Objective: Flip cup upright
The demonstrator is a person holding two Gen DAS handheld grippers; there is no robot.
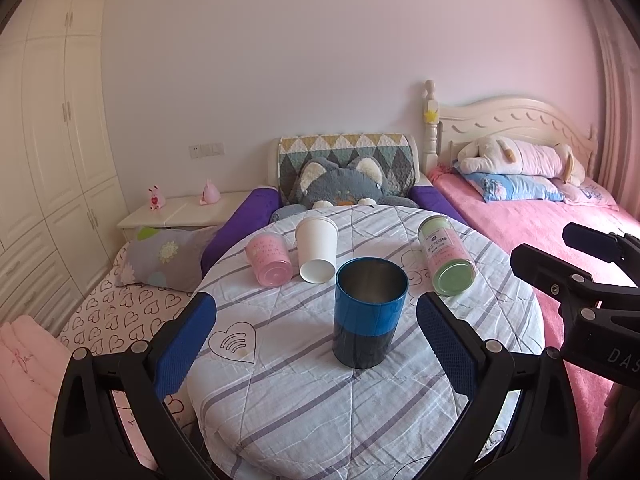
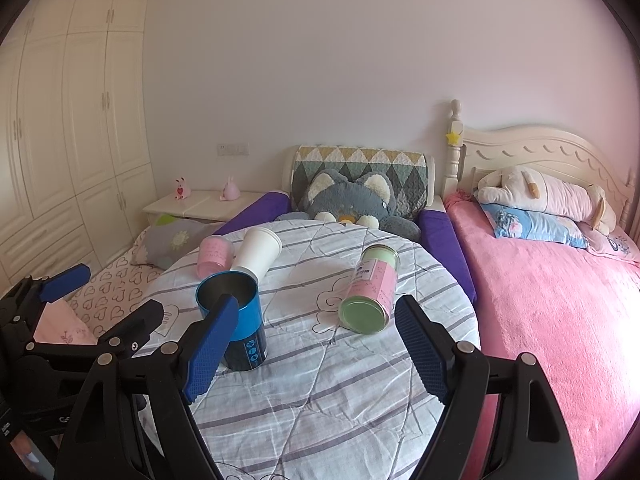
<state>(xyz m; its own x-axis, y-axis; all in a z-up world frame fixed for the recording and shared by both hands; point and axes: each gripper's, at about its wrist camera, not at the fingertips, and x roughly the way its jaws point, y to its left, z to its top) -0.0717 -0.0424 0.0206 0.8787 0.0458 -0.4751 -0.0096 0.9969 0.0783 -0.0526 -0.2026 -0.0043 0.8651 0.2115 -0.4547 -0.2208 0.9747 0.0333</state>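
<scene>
A blue and black cup [image 1: 366, 312] stands upright on the round table [image 1: 304, 400], mouth up; it also shows in the right wrist view [image 2: 236, 320]. Behind it lie a white paper cup [image 1: 317, 249] [image 2: 258, 254], a pink cup [image 1: 269, 260] [image 2: 214, 255] and a green and pink cup [image 1: 446, 260] [image 2: 370, 290], all on their sides. My left gripper [image 1: 316, 344] is open and empty, its pads on either side of the blue cup, a little nearer than it. My right gripper [image 2: 316, 348] is open and empty, in front of the green and pink cup.
The table is covered with a striped quilted cloth [image 2: 320, 400]. A pink bed [image 2: 560, 300] lies to the right. A plush cat [image 1: 344, 186] sits behind the table. A bedside cabinet [image 1: 180, 210] and a wardrobe [image 1: 52, 140] stand at the left.
</scene>
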